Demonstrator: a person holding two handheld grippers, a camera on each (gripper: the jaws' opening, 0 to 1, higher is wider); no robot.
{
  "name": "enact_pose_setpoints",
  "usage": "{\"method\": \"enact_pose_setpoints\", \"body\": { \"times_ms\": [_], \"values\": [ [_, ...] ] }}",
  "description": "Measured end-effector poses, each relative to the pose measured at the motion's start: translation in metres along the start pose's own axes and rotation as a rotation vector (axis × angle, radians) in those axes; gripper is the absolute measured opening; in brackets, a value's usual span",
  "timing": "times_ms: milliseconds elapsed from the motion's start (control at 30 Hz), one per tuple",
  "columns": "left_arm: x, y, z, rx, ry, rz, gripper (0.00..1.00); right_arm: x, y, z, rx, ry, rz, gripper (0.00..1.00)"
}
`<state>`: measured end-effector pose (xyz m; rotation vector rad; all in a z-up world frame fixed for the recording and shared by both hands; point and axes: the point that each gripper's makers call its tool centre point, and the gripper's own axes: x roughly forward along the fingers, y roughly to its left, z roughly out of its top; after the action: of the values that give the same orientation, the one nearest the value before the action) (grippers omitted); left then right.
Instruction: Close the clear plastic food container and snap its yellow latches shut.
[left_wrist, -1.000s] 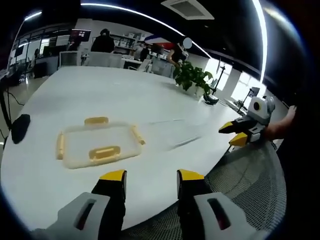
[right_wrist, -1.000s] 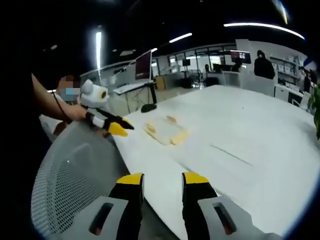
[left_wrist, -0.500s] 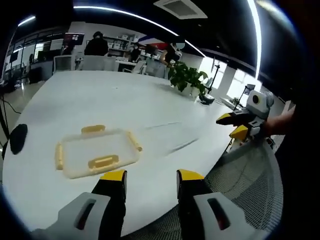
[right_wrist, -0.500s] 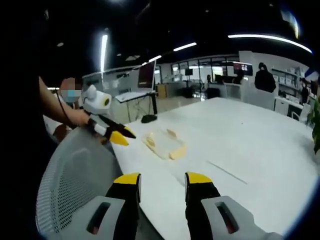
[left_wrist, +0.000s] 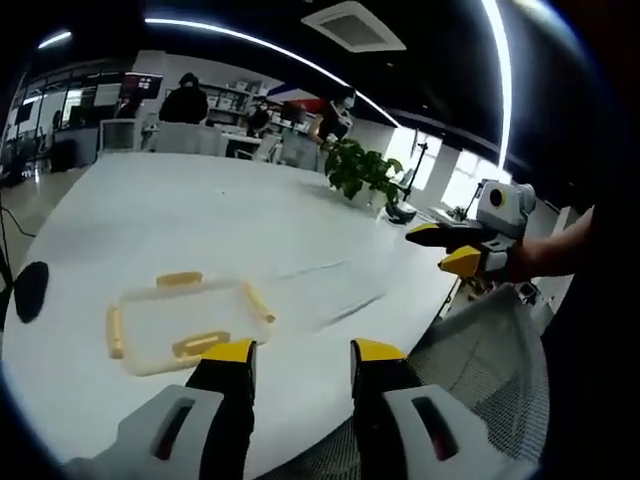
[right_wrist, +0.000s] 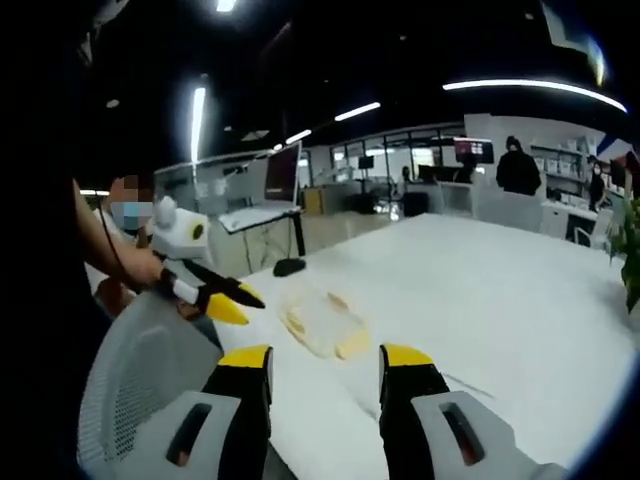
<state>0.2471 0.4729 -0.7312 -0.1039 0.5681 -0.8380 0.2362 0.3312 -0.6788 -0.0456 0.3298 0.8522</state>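
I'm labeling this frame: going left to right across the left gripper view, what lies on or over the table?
Black object → clear container with yellow latches → potted plant → right hand-held gripper.

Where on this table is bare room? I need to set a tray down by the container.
The white table is bare beyond the clear container, out to the potted plant, and to its right up to the near edge. Crowded: a dark object at the left edge; the mesh chair under the right gripper.
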Motion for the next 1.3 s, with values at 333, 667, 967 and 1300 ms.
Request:
{"method": "enact_pose_setpoints", "body": {
  "times_ms": [333,667,967,1300],
  "values": [
    [-0.010,-0.002,0.016,-0.003,-0.014,-0.057,0.39,0.010,0.003,0.002,0.019,0.008,-0.032,0.42],
    [-0.011,0.009,0.024,0.034,-0.018,-0.081,0.39,0.024,0.002,0.011,0.007,0.006,-0.055,0.42],
    [-0.016,0.026,0.021,0.047,0.005,-0.107,0.37,0.045,0.003,0.016,0.009,0.017,-0.074,0.43],
    [-0.019,0.038,0.020,0.057,0.015,-0.142,0.39,0.064,0.012,0.014,-0.012,0.042,-0.081,0.44]
  ]
}}
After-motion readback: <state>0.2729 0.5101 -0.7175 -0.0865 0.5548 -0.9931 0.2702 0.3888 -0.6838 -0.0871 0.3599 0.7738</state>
